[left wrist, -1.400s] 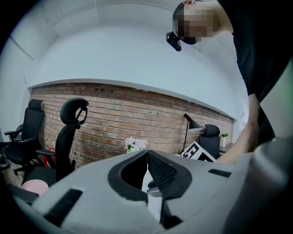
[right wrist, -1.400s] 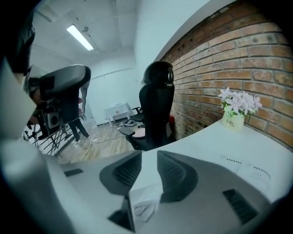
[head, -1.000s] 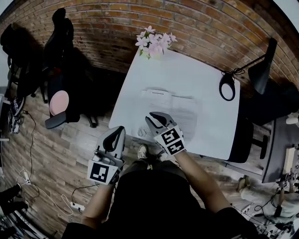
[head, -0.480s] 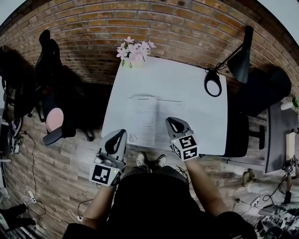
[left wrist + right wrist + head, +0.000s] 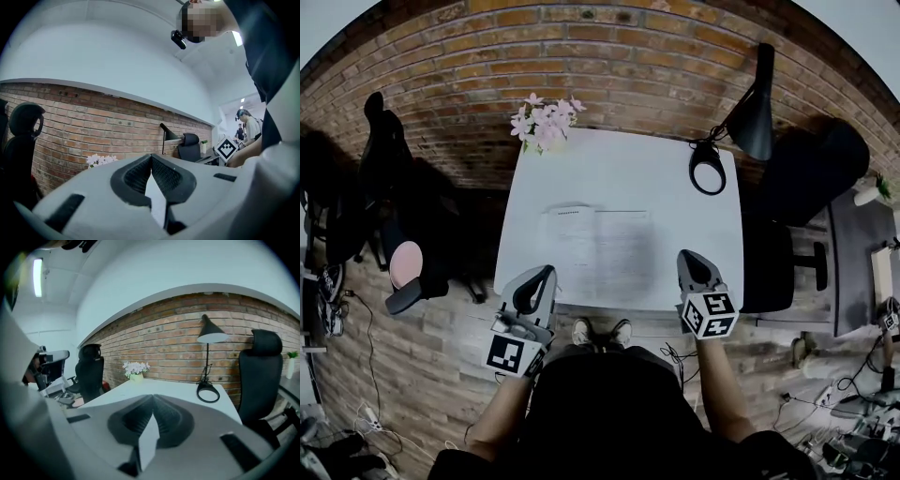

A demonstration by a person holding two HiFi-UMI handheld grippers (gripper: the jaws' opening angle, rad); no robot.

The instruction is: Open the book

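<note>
The book [image 5: 600,246] lies open and flat on the white table [image 5: 619,169], its pale pages spread left and right near the front edge. My left gripper [image 5: 544,274] hovers over the table's front left edge, just left of the book, its jaws shut and empty [image 5: 151,157]. My right gripper [image 5: 690,257] sits at the front right, apart from the book's right page. Its jaws are closing, tips together, with nothing between them [image 5: 152,397]. The book itself is hidden behind the jaws in both gripper views.
A vase of pink flowers [image 5: 542,122] stands at the table's far left corner. A black desk lamp [image 5: 748,111] with a ring base [image 5: 708,167] stands at the far right. Black office chairs [image 5: 811,169] [image 5: 389,178] flank the table before the brick wall.
The book has gone from a page being turned to lying fully open. My right gripper swung right, away from the book. The left gripper shifted slightly forward.
</note>
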